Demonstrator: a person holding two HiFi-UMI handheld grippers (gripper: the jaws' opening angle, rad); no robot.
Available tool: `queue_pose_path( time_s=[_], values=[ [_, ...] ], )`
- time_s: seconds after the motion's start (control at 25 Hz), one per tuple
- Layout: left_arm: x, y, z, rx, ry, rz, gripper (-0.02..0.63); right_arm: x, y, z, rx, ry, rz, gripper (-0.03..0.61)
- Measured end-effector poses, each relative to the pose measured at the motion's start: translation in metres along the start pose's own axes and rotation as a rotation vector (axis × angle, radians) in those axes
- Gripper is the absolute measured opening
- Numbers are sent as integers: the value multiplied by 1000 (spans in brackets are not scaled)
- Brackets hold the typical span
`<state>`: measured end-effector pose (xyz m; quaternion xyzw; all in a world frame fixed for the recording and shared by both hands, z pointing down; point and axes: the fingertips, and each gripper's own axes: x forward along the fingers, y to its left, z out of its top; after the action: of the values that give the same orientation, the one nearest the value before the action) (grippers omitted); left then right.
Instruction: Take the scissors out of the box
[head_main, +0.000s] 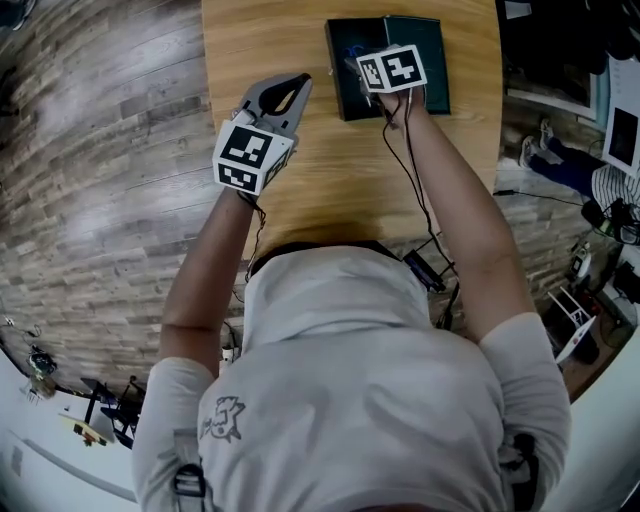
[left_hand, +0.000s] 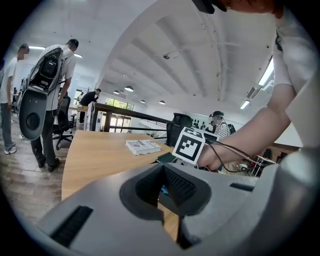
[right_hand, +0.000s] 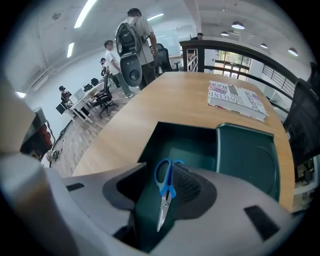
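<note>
A dark green box (right_hand: 187, 142) stands open on the wooden table (head_main: 300, 190), its lid (right_hand: 247, 160) lying flat beside it. Scissors (right_hand: 165, 192) with blue handles lie on the box floor, blades toward me. My right gripper (right_hand: 165, 175) points steeply down into the box, open, with the scissors showing in the gap and neither pad touching them. In the head view the right gripper (head_main: 372, 78) hangs over the box (head_main: 345, 80), jaws hidden under its marker cube. To the left of the box, my left gripper (head_main: 298, 82) hovers over bare table, tips together, holding nothing.
A printed booklet (right_hand: 236, 100) lies on the far part of the table, beyond the box. Cables trail from both grippers along the arms. People stand by desks and chairs off the table's left side. A railing runs behind the table.
</note>
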<state>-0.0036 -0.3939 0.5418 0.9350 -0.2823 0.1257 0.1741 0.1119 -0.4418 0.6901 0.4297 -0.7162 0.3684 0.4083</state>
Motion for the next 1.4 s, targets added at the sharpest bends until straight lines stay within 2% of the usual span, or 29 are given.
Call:
queue_pose_path(
  time_s=[0.2, 0.56, 1.04, 1.2, 1.4],
  values=[
    [4, 10, -2, -7, 6, 5, 5, 23, -11, -2, 60, 94, -31, 166],
    [7, 13, -5, -27, 1, -4, 5, 42, -16, -6, 110, 214, -62, 163],
    [8, 15, -9, -47, -4, 0, 5, 48, -21, -11, 183, 235, -70, 156],
    [8, 15, -8, -50, -6, -2, 5, 48, -25, -11, 187, 232, -86, 111],
    [8, 19, -10, -55, -9, 5, 5, 50, -29, -12, 175, 235, -117, 91]
  ],
)
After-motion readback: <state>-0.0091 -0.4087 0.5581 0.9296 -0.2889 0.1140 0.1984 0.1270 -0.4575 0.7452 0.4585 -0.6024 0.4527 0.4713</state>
